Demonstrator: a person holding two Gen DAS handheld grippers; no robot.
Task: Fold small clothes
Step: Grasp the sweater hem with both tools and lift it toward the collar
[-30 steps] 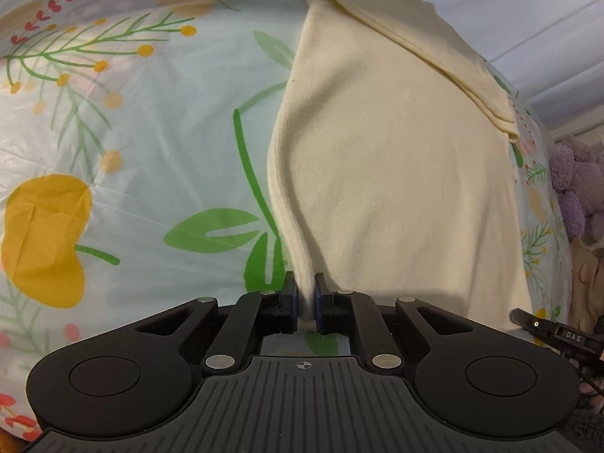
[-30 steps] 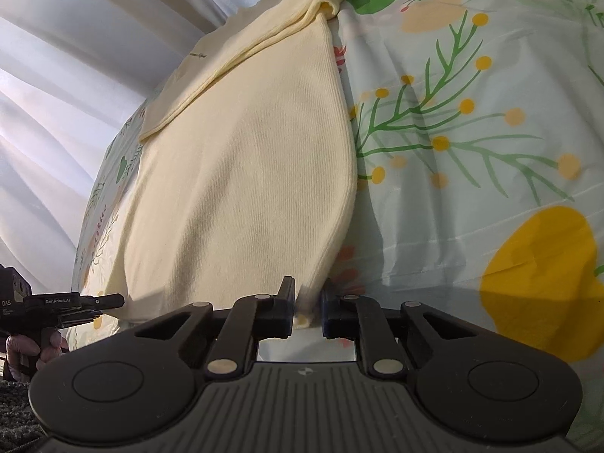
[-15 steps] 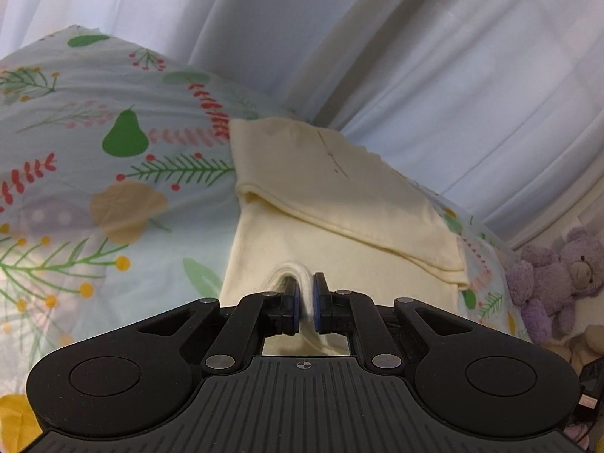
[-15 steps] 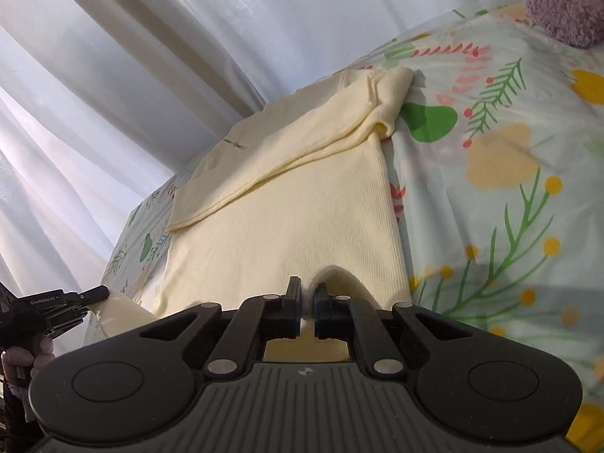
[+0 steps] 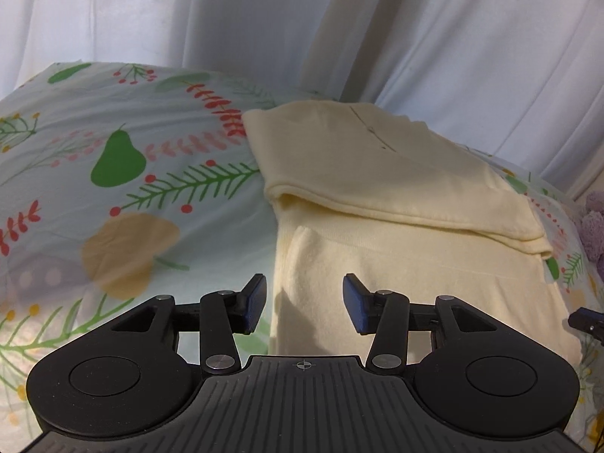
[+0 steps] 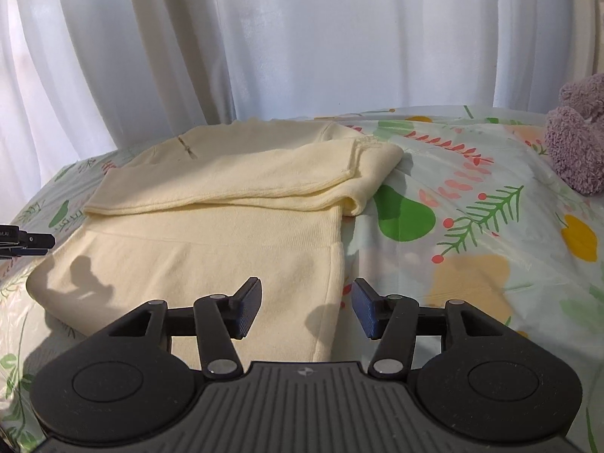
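Note:
A pale yellow knit garment (image 5: 396,226) lies folded on the floral sheet (image 5: 124,196), its near half doubled back onto itself below a folded band across the far part. My left gripper (image 5: 304,304) hovers above the garment's near left edge, jaws opening, with no cloth pinched between the blue pads. In the right wrist view the same garment (image 6: 211,226) shows, and my right gripper (image 6: 305,307) hangs over its near right edge, jaws opening too, pads clear of the cloth.
White curtains (image 6: 302,37) hang behind the bed. A purple plush toy (image 6: 577,139) sits at the right on the sheet. The other gripper's tip (image 6: 26,243) shows at the left edge of the right wrist view.
Both grippers carried the garment's near edge up and forward, folding it over. Both then let go of the cloth and their jaws went from shut to apart.

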